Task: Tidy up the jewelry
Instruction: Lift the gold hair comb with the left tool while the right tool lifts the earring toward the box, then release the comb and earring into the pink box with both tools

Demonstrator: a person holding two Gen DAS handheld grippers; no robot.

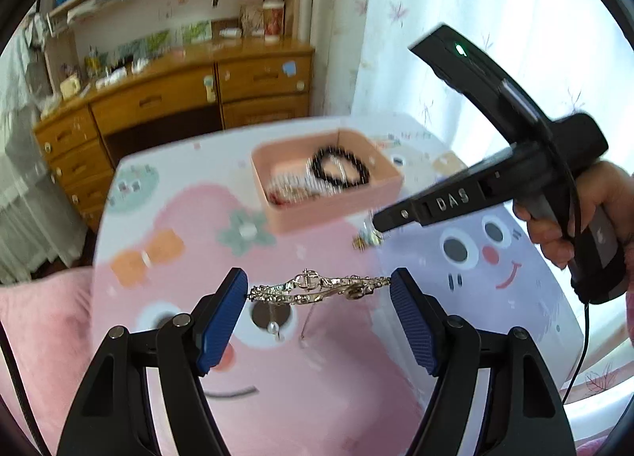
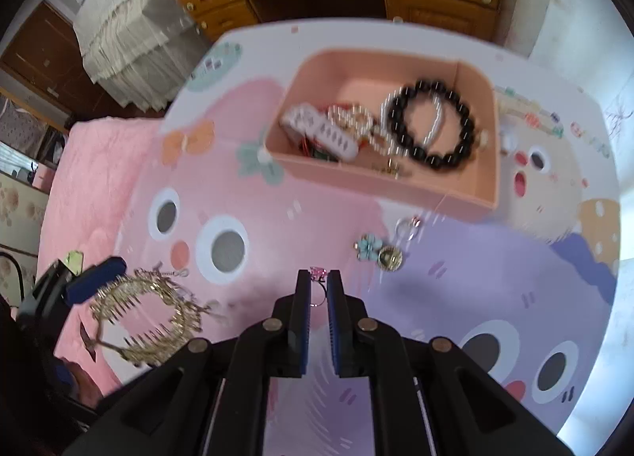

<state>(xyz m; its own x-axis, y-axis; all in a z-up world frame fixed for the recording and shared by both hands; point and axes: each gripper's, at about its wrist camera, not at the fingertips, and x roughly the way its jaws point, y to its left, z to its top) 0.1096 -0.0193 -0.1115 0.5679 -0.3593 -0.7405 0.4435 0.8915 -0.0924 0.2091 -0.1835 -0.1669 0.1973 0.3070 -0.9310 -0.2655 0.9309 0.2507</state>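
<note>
Several pieces already lie in the pink box [image 2: 400,178], including a black bead bracelet [image 2: 430,125]. The left gripper [image 1: 319,293] spans a gold crown [image 1: 317,287]; the right gripper [image 2: 319,289], nearly closed, pinches a pink ring [image 2: 317,273]. Both are short of the box; a flower charm [image 2: 368,249] and gold pendant [image 2: 390,257] wait on the surface [image 2: 277,226] just before it.

Cartoon-print table carrying a tray and loose trinkets

The table [image 2: 277,218], covered in pink and lilac cartoon faces, is bearing a pink tray [image 2: 380,182] toward its far side, while a blue flower charm [image 2: 366,249] and a gold pendant [image 2: 390,257] are lying just beside each other near it.
</note>
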